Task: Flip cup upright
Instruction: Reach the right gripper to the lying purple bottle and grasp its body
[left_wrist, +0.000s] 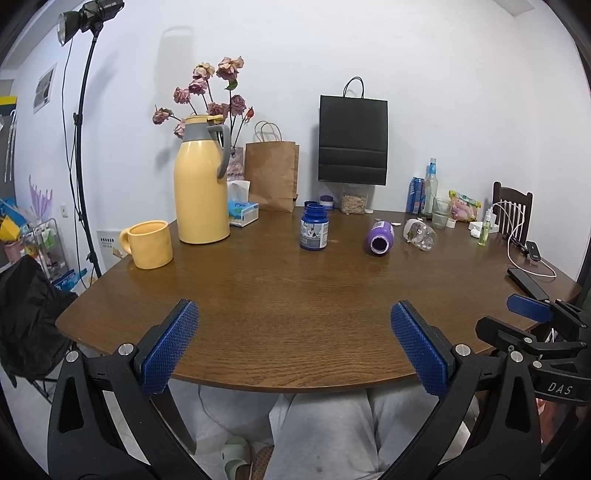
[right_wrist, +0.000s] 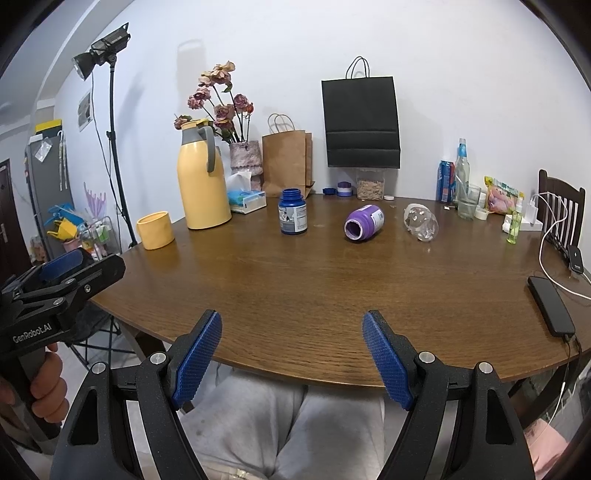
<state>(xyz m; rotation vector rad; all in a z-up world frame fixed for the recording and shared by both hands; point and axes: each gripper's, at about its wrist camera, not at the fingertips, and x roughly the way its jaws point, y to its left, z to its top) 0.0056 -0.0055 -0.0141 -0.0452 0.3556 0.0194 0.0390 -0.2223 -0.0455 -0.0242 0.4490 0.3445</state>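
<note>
upright, the yellow mug (left_wrist: 149, 244) stood beside the yellow thermos jug (left_wrist: 201, 181) on the wooden table (left_wrist: 295, 295); left gripper (left_wrist: 294, 347) and right gripper (right_wrist: 291, 356) both spread, empty

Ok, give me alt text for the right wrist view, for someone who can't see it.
An open hand-held gripper with blue pads hovers over the near edge of a brown wooden table. Further back, a purple cup and a clear bottle lie on their sides, while a blue jar, yellow mug and yellow flask stand upright.
</note>
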